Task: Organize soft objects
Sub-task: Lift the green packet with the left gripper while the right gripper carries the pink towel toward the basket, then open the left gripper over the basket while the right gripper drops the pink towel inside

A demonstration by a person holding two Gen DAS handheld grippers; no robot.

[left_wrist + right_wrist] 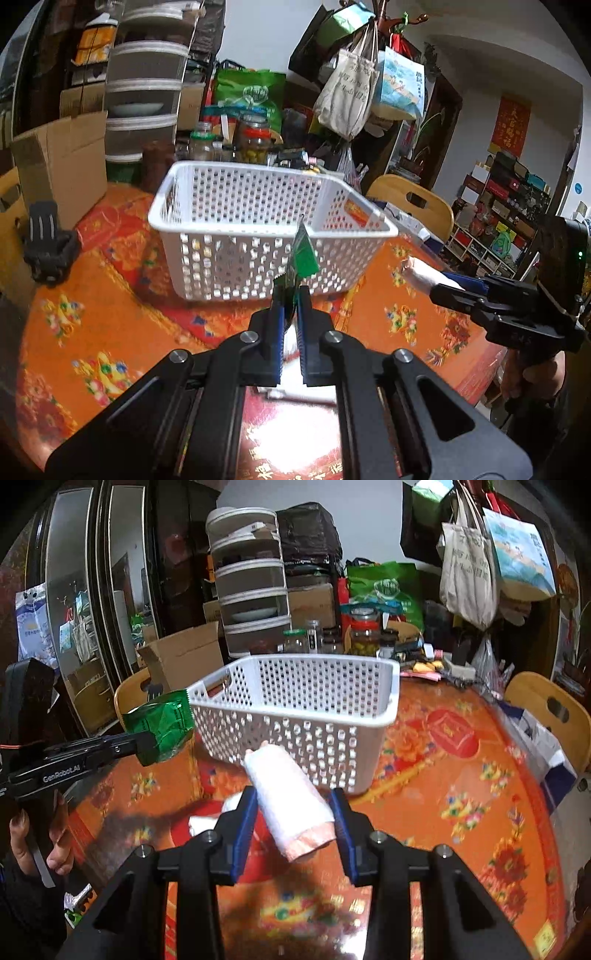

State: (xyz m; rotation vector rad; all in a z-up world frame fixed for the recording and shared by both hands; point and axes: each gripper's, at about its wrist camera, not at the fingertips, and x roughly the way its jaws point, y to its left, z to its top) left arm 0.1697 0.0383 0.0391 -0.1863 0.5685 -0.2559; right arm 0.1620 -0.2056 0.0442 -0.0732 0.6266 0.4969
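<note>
Soft things are heading for the white basket (236,206) on the table. Left claw (291,295) is pinching a green packet (303,254). Right claw (291,812) is squeezing a pink towel roll (284,786). Next, I think, both need lifting over the rim. Basket's inside is hard to see.

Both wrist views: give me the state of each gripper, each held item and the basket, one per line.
left gripper: shut on green packet
green packet: held in the air, short of the basket
right gripper: shut on pink-white roll
pink-white roll: held tilted, in front of the basket
white basket: upright on the table, looks empty
</note>
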